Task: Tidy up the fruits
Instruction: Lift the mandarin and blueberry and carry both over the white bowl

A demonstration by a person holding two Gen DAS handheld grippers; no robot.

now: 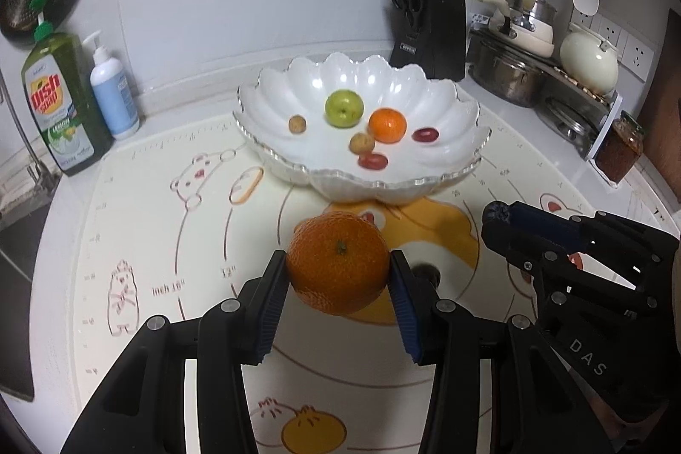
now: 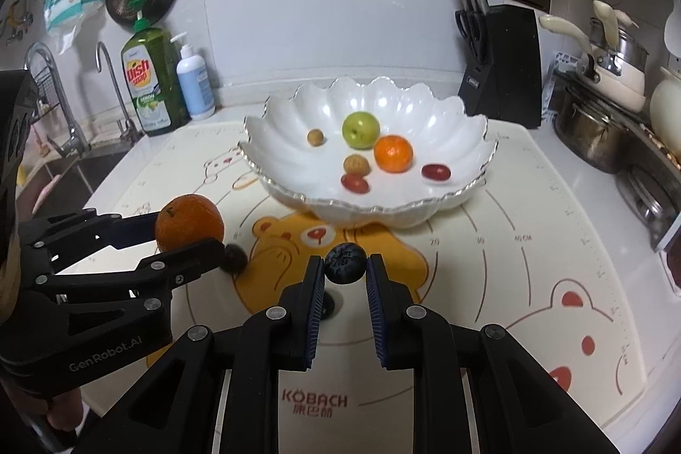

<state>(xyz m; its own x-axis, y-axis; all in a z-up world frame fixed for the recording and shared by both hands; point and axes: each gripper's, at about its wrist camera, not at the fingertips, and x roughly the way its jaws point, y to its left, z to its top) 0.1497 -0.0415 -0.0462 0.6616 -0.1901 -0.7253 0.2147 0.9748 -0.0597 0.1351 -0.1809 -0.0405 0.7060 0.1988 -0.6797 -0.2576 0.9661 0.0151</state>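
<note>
Two fruits lifted, bowl partly filled.
My left hand-held gripper clamps an orange, my right hand-held gripper pinches a blueberry; another blueberry waits on the counter.

One white bowl beyond both tongs holds six fruits: one green apple, one small orange, two red grapes, two brown nuts (possibly longans). One large orange sits between the left tongs, one blueberry between the right tongs, and another blueberry lies just beyond the left tongs.
</note>
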